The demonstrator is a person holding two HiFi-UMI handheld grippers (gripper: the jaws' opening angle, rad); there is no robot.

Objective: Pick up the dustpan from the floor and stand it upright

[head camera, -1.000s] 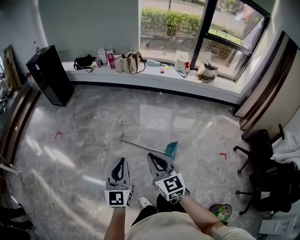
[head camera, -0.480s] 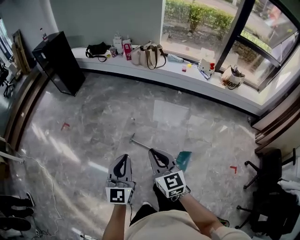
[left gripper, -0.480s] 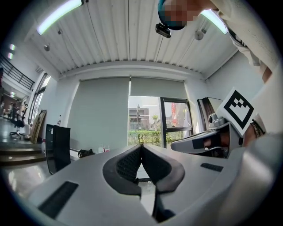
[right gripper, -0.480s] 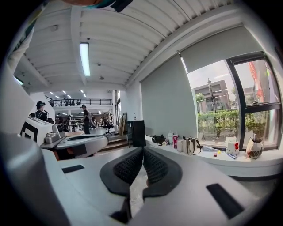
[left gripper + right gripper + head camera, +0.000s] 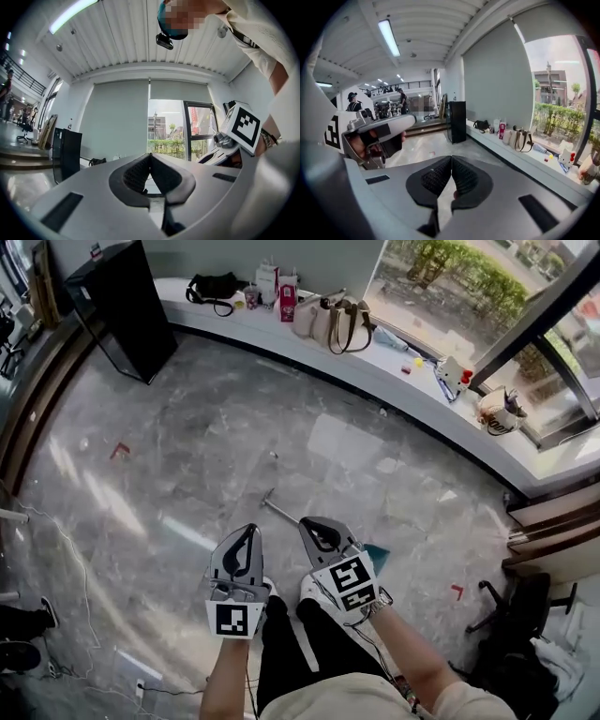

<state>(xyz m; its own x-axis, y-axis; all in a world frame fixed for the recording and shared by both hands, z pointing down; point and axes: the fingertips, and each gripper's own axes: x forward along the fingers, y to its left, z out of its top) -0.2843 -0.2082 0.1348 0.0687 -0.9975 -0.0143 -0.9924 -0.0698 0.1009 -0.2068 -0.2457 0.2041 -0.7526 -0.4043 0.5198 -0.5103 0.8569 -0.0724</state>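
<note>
Both claws are clenched on nothing. The left gripper (image 5: 150,157) shows its ribbed black pads (image 5: 137,174) meeting at the tips with only window light behind them. The right gripper (image 5: 451,159) shows the same, with bare floor beyond. In the head view they are held side by side, low in front of the person.

The dustpan (image 5: 378,554) lies flat on the floor (image 5: 187,456) just ahead of the right gripper, whose body covers its middle. Nothing of the task is done as yet: the reach down, the grasp, the lift and the standing upright all remain.

The floor is polished grey marble, veined and glossy enough to throw back the window's light. The dustpan's handle (image 5: 279,513) is a slim, straight, pale metal rod running out to the upper left. Its pan is teal and looks like hard plastic, though too little of it shows to judge its shape.
</note>
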